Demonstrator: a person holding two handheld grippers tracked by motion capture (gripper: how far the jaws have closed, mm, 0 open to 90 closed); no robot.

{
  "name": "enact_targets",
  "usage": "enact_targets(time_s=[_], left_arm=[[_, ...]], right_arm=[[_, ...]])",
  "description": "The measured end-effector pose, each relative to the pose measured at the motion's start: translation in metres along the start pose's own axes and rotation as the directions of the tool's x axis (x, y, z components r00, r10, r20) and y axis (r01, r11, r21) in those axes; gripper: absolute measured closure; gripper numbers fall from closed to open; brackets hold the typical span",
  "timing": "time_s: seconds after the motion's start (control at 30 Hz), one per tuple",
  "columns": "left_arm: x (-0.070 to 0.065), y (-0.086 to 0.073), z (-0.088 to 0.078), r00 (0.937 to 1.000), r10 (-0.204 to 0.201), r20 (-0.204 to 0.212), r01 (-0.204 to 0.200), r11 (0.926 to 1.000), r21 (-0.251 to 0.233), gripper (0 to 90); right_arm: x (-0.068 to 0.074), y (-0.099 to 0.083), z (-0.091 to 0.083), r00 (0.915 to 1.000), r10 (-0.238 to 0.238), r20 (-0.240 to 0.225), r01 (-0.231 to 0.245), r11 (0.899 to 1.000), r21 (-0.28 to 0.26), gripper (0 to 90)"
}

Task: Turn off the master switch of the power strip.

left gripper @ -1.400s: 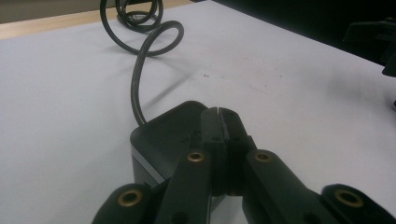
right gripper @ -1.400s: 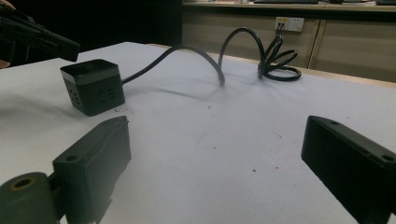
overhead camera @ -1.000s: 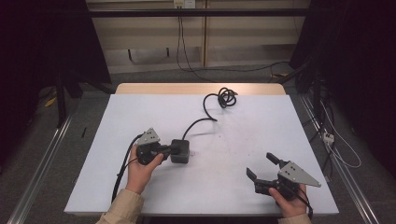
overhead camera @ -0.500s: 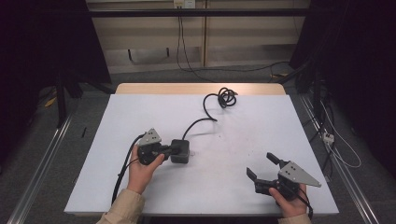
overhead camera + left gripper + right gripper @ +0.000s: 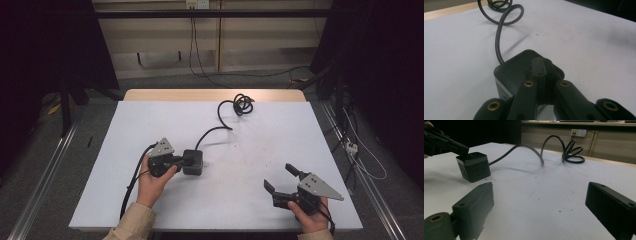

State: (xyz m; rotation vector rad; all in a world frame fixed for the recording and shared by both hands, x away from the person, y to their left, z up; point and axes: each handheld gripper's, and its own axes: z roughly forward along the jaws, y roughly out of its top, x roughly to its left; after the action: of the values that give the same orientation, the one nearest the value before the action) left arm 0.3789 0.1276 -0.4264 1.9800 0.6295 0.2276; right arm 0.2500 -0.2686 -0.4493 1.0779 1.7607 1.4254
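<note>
A black cube power block sits left of the table's middle, with a grey band round its upper part. Its black cable runs to a coil at the far edge. My left gripper is shut, and its joined tips rest on the cube's top with nothing between them. In the right gripper view that gripper touches the cube's upper left edge. My right gripper stands open near the front right with nothing between its jaws.
The white table top has a wooden strip along its far edge. Metal rails run beside the table on the floor. Wall sockets and hanging cables are at the back.
</note>
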Motion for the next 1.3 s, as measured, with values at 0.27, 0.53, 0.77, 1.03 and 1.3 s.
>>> enact_targets(time_s=[0.27,0.53,0.77,1.03,1.3], left_arm=[[0.0025,-0.0003,0.0004,0.9998,-0.017,0.009,0.017,0.9999,-0.002,90.0],[0.0022,-0.0005,0.0006,0.9997,-0.024,0.007,0.024,0.9997,-0.005,90.0],[0.0016,-0.0003,0.0004,0.9997,-0.025,0.002,0.025,0.9997,0.0,90.0],[0.0008,-0.0003,0.0011,0.9995,-0.031,0.001,0.031,0.9995,0.005,90.0],[0.0007,-0.0005,0.001,0.9994,-0.035,0.0,0.035,0.9994,0.004,90.0]], right_arm=[[-0.0005,-0.0001,-0.0003,1.0,0.002,0.003,-0.002,1.0,0.001,7.5],[-0.0003,-0.0001,-0.0002,1.0,0.002,0.003,-0.002,1.0,0.001,7.5],[-0.0002,0.0001,-0.0003,1.0,0.001,0.003,-0.001,1.0,0.0,7.5],[-0.0001,0.0001,-0.0003,1.0,0.001,0.003,-0.001,1.0,-0.001,7.5],[-0.0002,0.0003,-0.0007,1.0,0.003,0.005,-0.003,1.0,-0.002,7.5]])
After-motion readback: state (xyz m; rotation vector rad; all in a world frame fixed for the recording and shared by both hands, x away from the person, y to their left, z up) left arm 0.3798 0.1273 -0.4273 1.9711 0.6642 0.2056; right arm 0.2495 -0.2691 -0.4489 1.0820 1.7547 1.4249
